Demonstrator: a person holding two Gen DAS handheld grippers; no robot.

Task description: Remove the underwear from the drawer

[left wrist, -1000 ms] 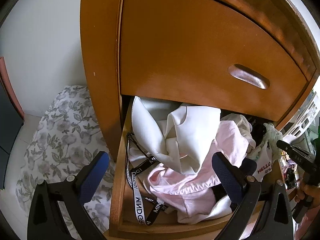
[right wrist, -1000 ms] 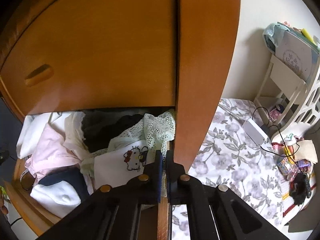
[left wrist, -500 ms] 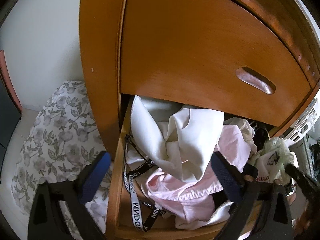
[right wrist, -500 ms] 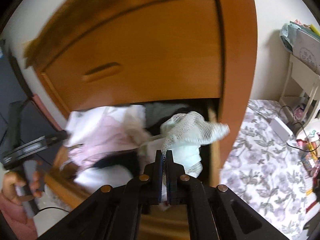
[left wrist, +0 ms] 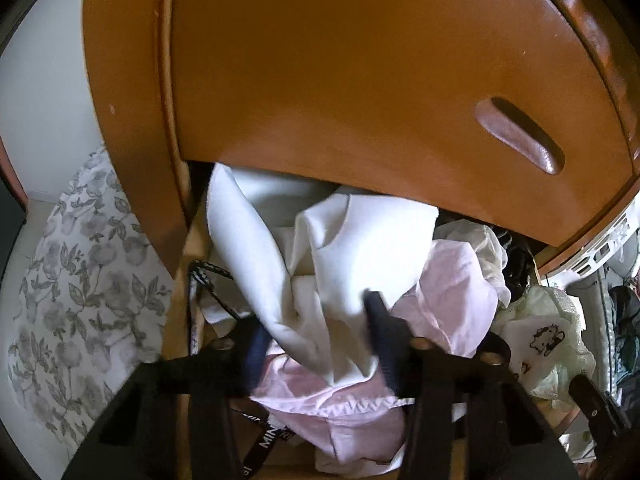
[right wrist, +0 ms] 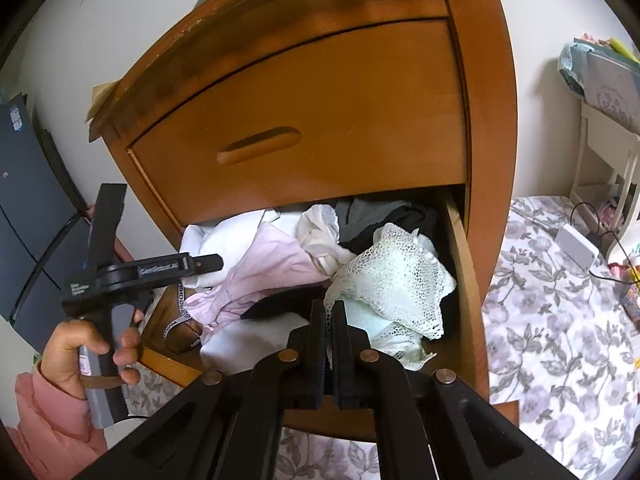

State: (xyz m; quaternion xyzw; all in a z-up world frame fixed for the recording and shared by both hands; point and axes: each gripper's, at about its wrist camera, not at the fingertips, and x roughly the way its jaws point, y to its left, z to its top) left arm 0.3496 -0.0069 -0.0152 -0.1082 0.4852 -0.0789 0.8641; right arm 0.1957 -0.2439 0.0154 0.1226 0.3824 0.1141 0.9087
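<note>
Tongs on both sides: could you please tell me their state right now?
Left tongs: closing around the white cloth, blurred; grip cannot be told.
Right tongs: shut on the lace underwear.

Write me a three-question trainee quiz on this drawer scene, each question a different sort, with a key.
1. True or false: the upper drawer is pulled open.
2. What is the right tool clamped on? A: a pink cloth. B: the lace underwear. C: a black strap.
3. Fill in: the sleeve of the arm that holds the left tool is ____.

Key: 1 false; 2 B; 3 pink.
</note>
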